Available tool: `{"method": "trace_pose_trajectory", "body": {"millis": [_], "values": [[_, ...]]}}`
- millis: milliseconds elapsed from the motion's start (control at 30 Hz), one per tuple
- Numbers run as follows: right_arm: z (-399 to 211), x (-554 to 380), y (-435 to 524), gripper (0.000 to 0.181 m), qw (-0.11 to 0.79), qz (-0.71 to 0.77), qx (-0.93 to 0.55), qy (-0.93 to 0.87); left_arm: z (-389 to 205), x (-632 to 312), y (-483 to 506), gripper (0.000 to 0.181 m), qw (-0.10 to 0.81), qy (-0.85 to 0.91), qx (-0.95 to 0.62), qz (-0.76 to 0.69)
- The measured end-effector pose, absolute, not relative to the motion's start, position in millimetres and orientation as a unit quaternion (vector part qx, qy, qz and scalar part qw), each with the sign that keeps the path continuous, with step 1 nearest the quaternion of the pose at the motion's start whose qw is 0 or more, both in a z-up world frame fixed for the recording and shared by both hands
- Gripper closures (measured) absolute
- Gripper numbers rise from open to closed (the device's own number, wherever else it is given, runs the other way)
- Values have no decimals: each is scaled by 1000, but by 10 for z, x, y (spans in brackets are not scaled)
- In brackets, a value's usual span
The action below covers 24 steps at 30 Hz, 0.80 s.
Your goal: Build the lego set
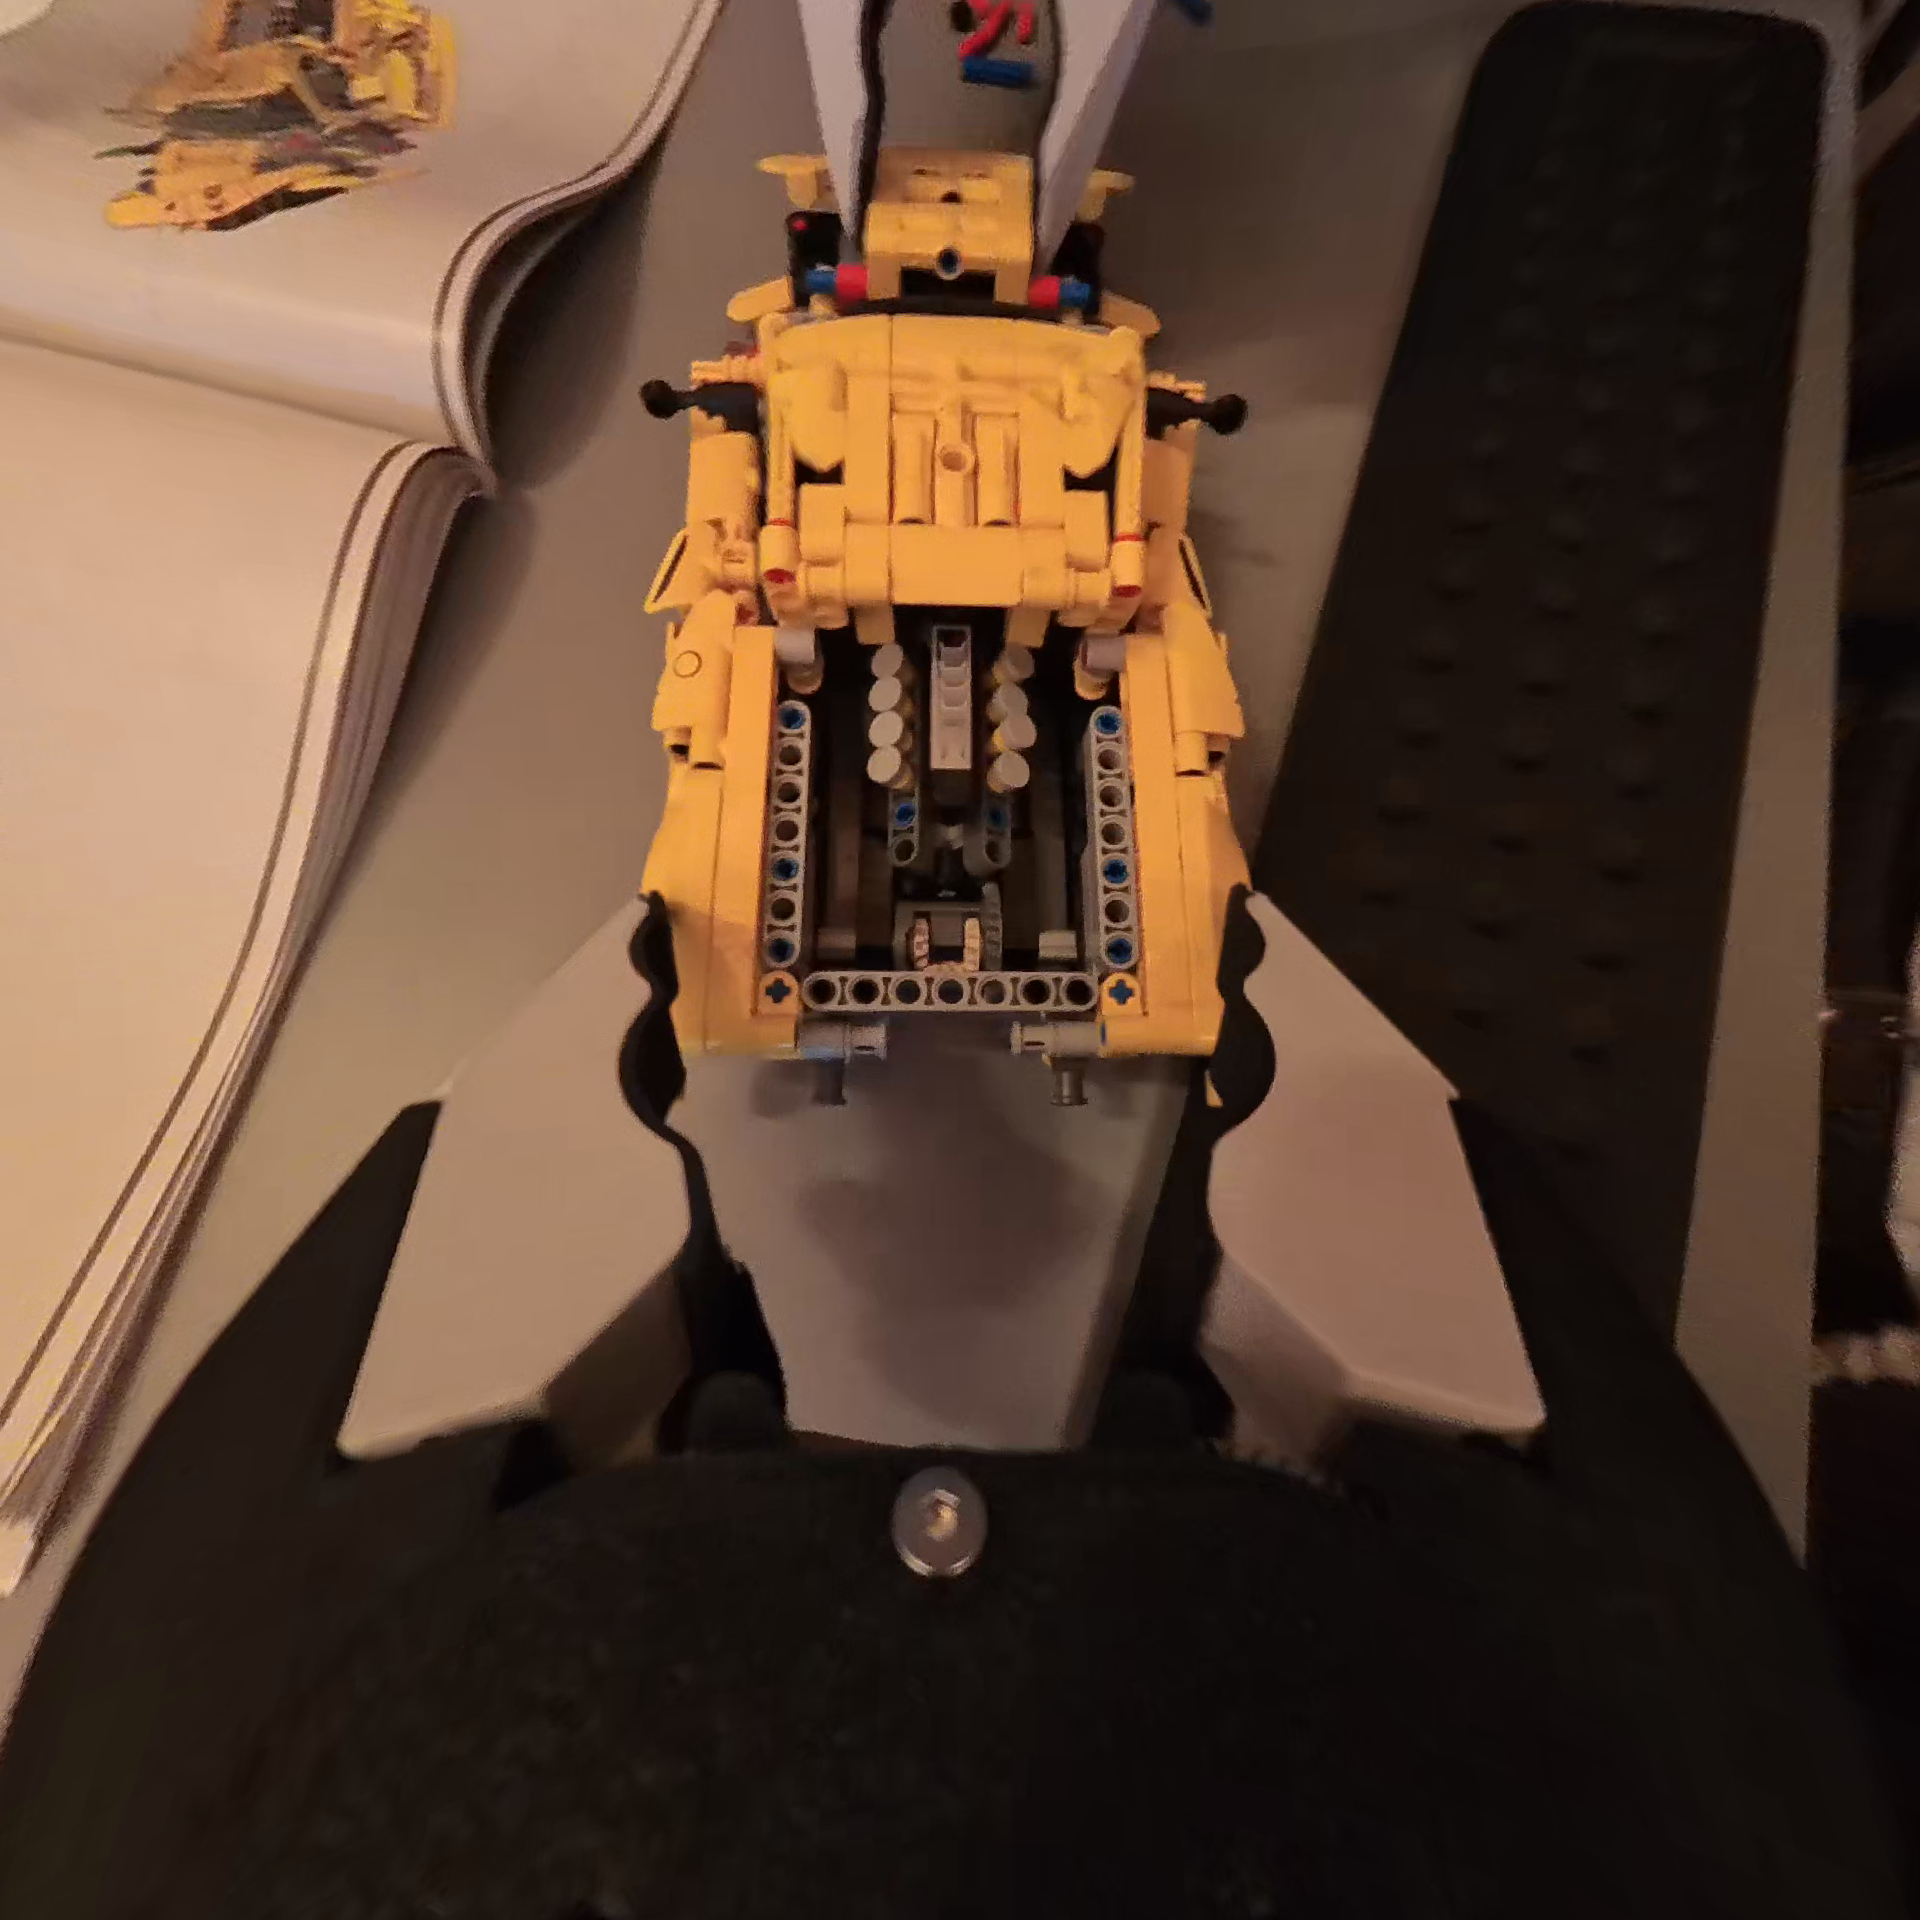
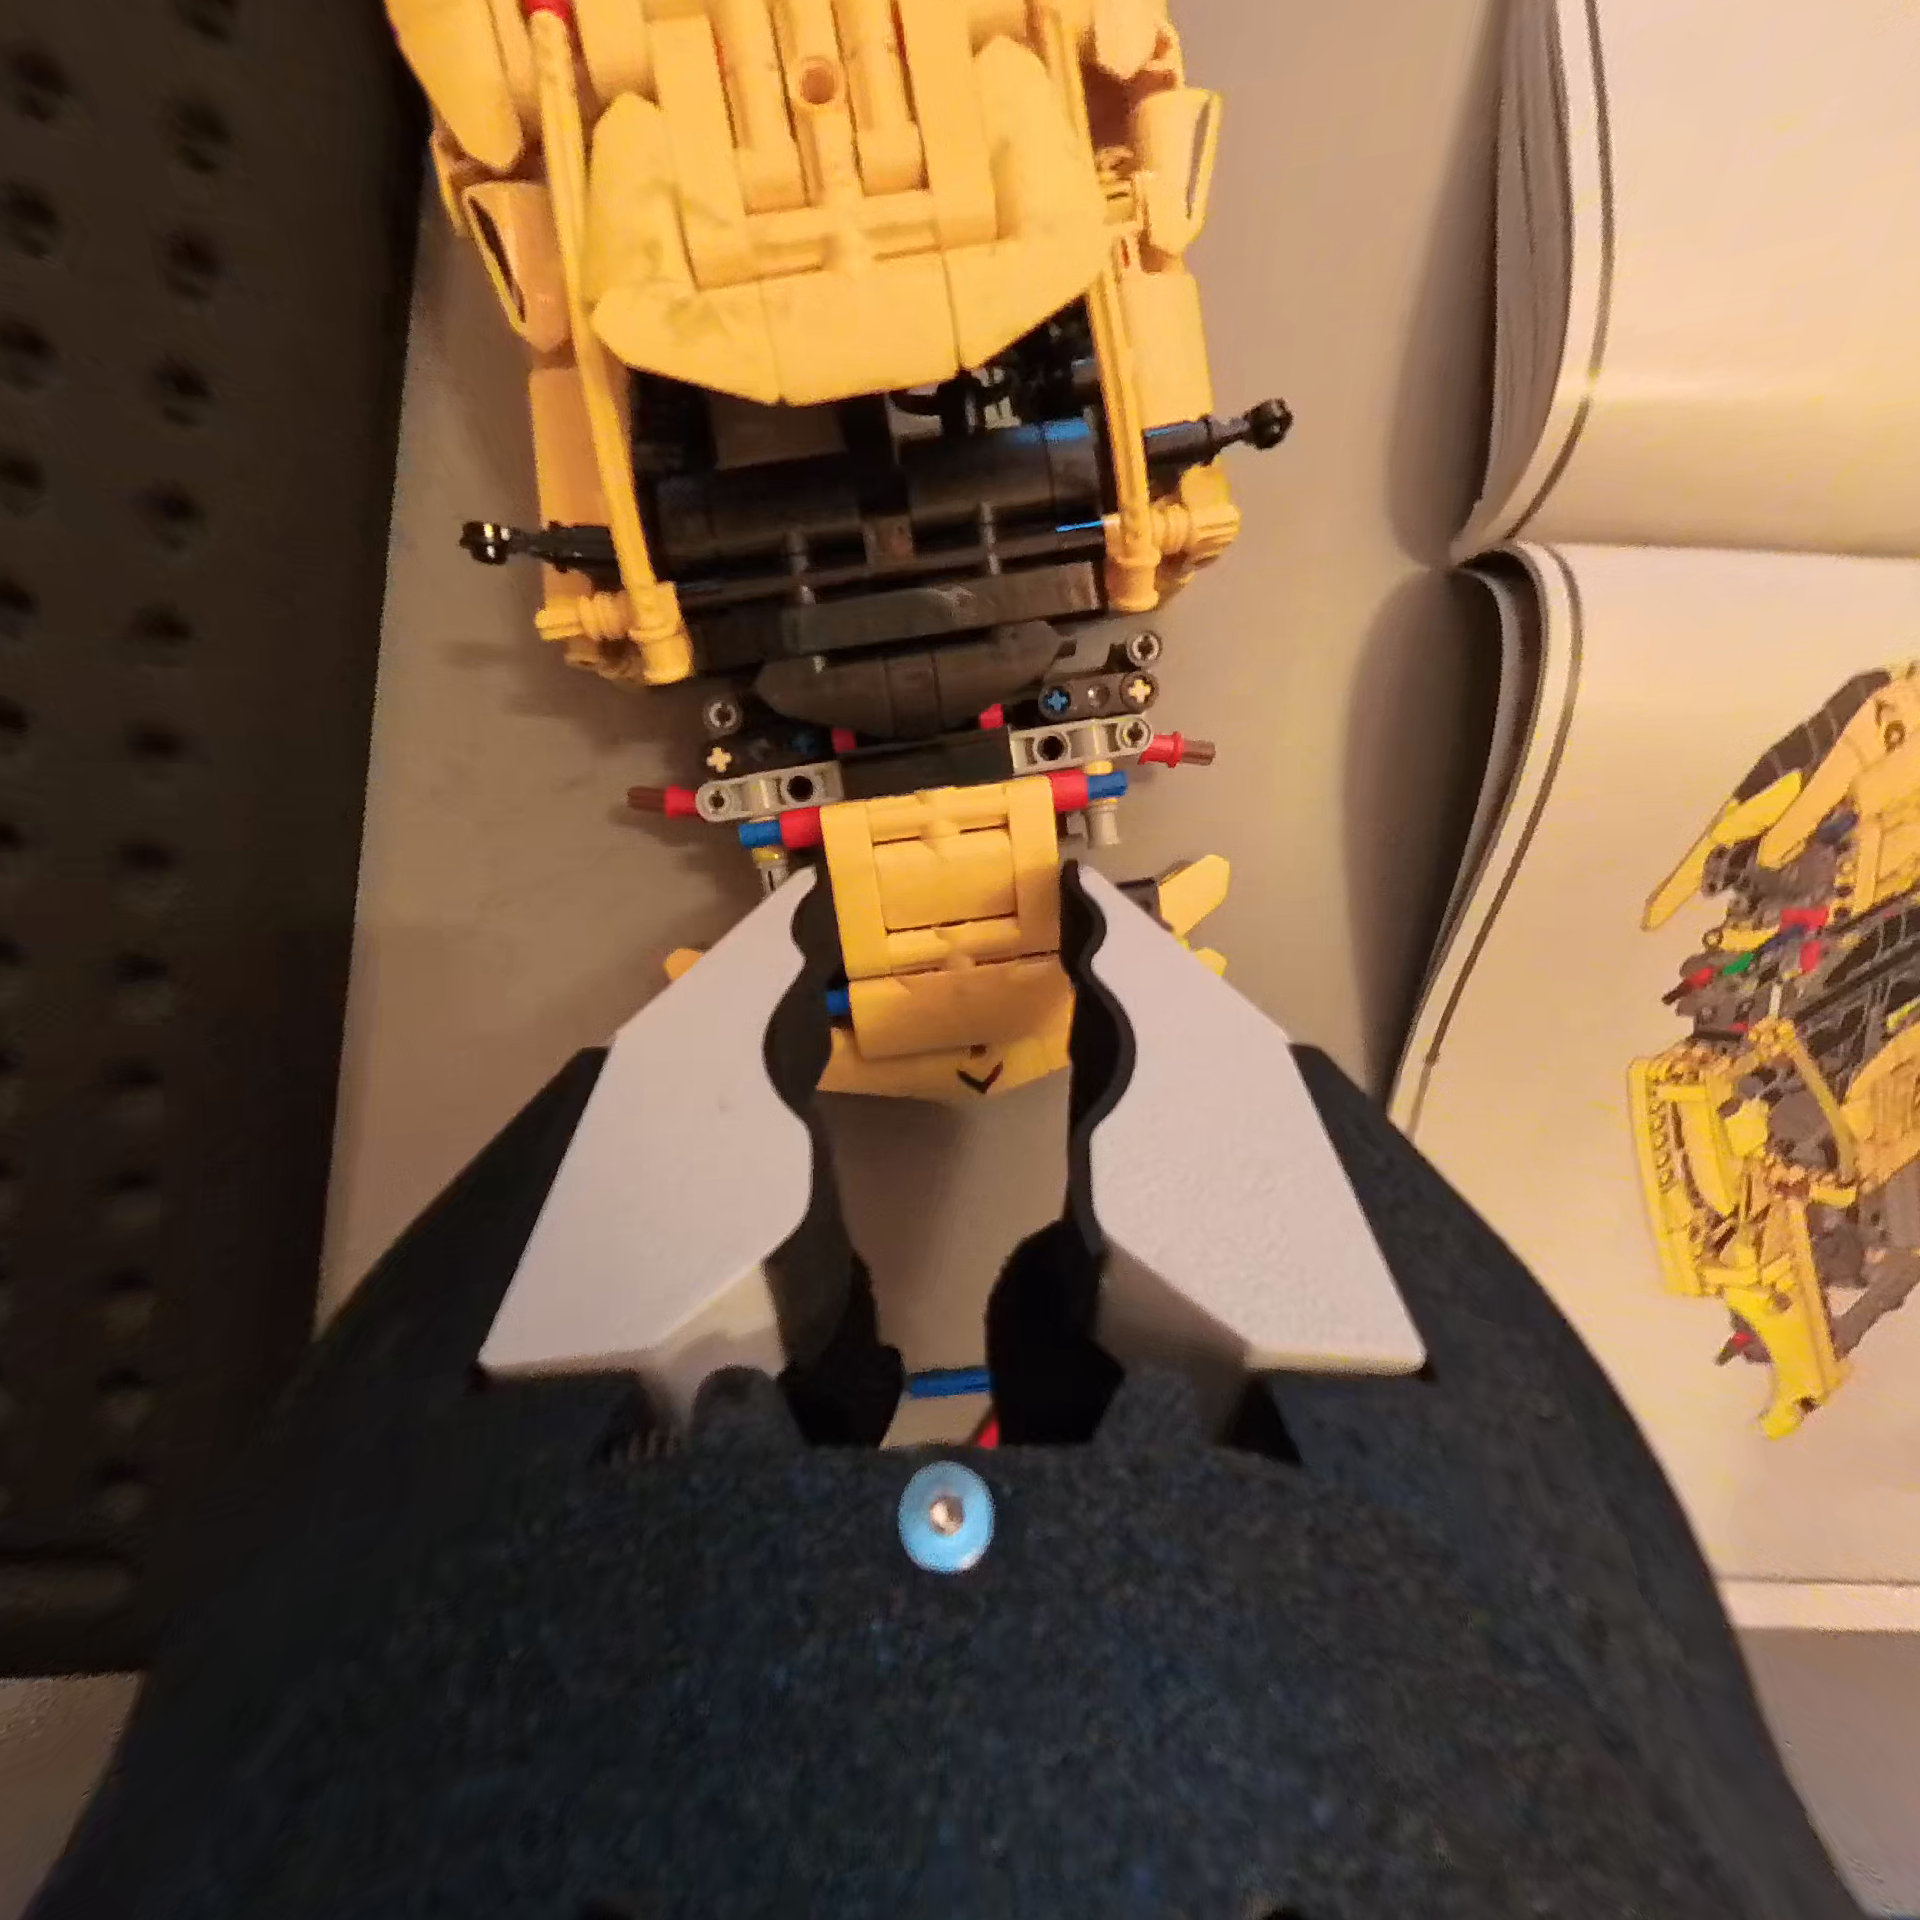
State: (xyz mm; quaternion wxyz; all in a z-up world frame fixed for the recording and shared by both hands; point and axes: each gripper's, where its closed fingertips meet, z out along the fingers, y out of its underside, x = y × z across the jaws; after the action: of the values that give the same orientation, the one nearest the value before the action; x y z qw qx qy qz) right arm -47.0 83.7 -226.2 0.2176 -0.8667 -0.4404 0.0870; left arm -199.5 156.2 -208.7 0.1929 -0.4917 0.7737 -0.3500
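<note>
Yellow lego car (image 1: 951, 665) btwn both grippers, left gripper (image 1: 945, 997) spread round rear, right gripper (image 2: 940, 966) pinching nose

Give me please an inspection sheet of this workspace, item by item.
Surface: grey table, mostly bare.
Job's things: yellow lego vehicle, partly built; open instruction booklet beside it.
Clutter: loose red and blue pins beyond the model.
Grippers: left gripper spread around the model's grey-beamed end; right gripper closed on the yellow end block.
Cables: nothing seen.
Surroundings: black perforated mat.
</note>
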Motion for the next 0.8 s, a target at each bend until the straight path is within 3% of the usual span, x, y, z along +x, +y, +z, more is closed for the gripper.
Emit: {"method": "trace_pose_trajectory", "body": {"millis": [367, 467, 600, 700, 800], "values": [[-2196, -502, 865, 139, 299, 96, -892, -325, -2148, -2004, 1908, 81, 240, 729, -560, -312], [-1833, -449, 939, 131, 383, 161, -882, -224, -1960, -1970, 2061, 101, 293, 665, -595, -342], [-1363, 15, 1067, 136, 515, 167, -841, 9, -1685, -1933, 2223, 110, 361, 533, -626, -440], [-1306, 304, 1026, 134, 609, 148, -765, 151, -1758, -1936, 2312, 116, 372, 507, -634, -450], [-1511, 414, 888, 133, 616, 123, -750, 209, -1713, -1942, 2298, 116, 369, 503, -624, -470]]}}
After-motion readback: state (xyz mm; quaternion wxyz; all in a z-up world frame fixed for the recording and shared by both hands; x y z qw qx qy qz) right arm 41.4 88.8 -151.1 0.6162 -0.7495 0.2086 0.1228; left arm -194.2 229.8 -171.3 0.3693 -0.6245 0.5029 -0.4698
